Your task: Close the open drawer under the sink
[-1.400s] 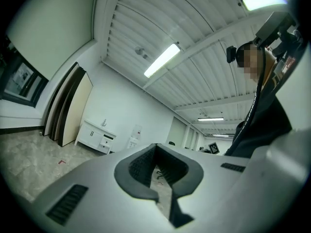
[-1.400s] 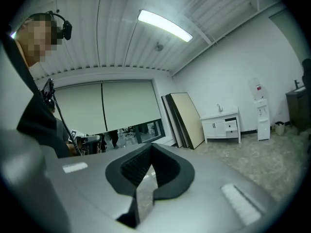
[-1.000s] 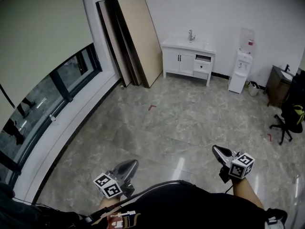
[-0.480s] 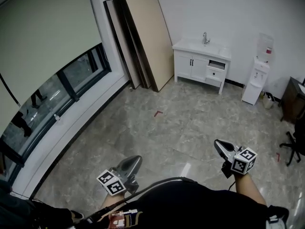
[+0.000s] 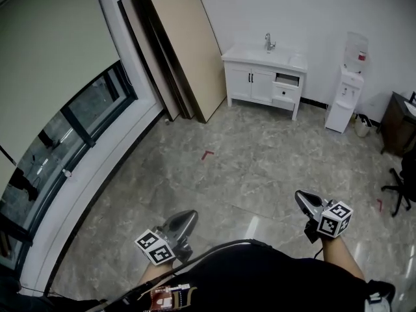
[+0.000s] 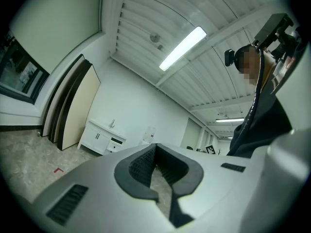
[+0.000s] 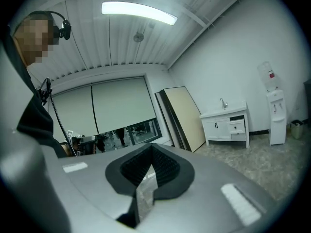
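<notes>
Nearest, the person's arms are reaching forward over a dark top, each holding a gripper roughly level and aimed across the room. The left gripper is sitting low at the left, and its marker cube is showing only black-and-white square patterns. In the left gripper view its fingers are lying closed tip to tip, holding nothing, with only floor showing through the hollow behind the tips. The right gripper is hovering at the right, carrying another patterned cube. In the right gripper view its fingers are pressing together in the same way, also empty.

Beyond them the grey marbled floor is stretching away, with a small red mark lying partway across.

Far off, well apart from both sets of fingers, the white sink cabinet is standing against the back wall. The open drawer is sitting at its upper right, just under the counter and sticking out a little, with a tap above. Large boards are leaning on the wall to its left. A water dispenser is standing to its right; the red label on its bottle is too small to read.
</notes>
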The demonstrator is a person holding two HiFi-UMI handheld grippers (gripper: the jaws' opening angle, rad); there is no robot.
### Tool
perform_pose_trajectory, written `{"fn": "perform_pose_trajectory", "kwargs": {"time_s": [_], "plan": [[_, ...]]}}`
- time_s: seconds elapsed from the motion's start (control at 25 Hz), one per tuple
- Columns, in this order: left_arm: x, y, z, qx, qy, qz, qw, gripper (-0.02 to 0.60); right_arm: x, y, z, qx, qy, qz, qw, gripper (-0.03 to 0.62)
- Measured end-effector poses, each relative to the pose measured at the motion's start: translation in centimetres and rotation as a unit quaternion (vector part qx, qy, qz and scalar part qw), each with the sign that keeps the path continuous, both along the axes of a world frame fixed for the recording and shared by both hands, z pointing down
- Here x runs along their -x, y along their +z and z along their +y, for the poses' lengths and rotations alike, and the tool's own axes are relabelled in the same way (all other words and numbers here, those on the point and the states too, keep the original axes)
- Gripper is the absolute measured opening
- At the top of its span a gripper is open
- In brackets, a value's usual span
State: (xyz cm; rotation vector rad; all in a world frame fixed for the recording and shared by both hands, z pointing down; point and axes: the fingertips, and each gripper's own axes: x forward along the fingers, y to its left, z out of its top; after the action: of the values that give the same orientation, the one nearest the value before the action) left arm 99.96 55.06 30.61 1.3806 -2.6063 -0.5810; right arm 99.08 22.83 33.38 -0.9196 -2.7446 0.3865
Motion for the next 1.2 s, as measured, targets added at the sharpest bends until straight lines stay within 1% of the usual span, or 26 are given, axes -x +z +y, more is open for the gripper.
{"fn": "perform_pose_trajectory", "kwargs": {"time_s": [0.12, 0.24, 0.36, 0.44, 0.52, 0.6, 0.72, 0.8, 1.04, 1.2], "plan": [[3.7, 0.2, 0.9, -0.009, 0.019, 0.001, 0.9998, 0.000, 3.1, -0.5, 0.9, -0.009, 0.016, -0.005, 1.000, 0.002], [8.6, -0.2, 3.1, -0.015, 0.029, -0.007, 0.9995, 0.000, 7.1, -1.8, 2.6, -0.014, 0.034, -0.016, 0.999, 0.002], [13.4, -1.3, 6.2, -0.010, 0.036, -0.019, 0.9991, 0.000, 10.6, -3.4, 5.4, -0.020, 0.041, -0.024, 0.999, 0.002], [16.3, -2.1, 8.3, -0.007, 0.044, -0.030, 0.9985, 0.000, 13.1, -4.2, 7.1, -0.021, 0.054, -0.031, 0.998, 0.002], [19.3, -2.5, 10.2, -0.005, 0.050, -0.033, 0.9982, 0.000, 15.9, -4.8, 8.8, -0.014, 0.066, -0.035, 0.997, 0.002], [21.9, -2.4, 11.9, -0.004, 0.055, -0.031, 0.9980, 0.000, 18.3, -4.8, 11.1, -0.017, 0.063, -0.035, 0.997, 0.002], [25.0, -1.9, 14.0, -0.005, 0.057, -0.026, 0.9980, 0.000, 21.0, -3.9, 14.2, -0.029, 0.052, -0.026, 0.998, 0.002], [26.7, -1.4, 15.0, -0.007, 0.055, -0.021, 0.9982, 0.000, 22.6, -3.2, 15.3, -0.032, 0.049, -0.018, 0.998, 0.002], [30.8, 0.2, 16.1, -0.012, 0.042, -0.001, 0.9990, 0.000, 27.4, -2.7, 14.8, -0.033, 0.053, -0.004, 0.998, 0.002], [34.0, 0.7, 15.3, -0.009, 0.033, 0.005, 0.9994, 0.000, 31.3, -2.2, 14.7, -0.030, 0.034, -0.006, 0.999, 0.002]]}}
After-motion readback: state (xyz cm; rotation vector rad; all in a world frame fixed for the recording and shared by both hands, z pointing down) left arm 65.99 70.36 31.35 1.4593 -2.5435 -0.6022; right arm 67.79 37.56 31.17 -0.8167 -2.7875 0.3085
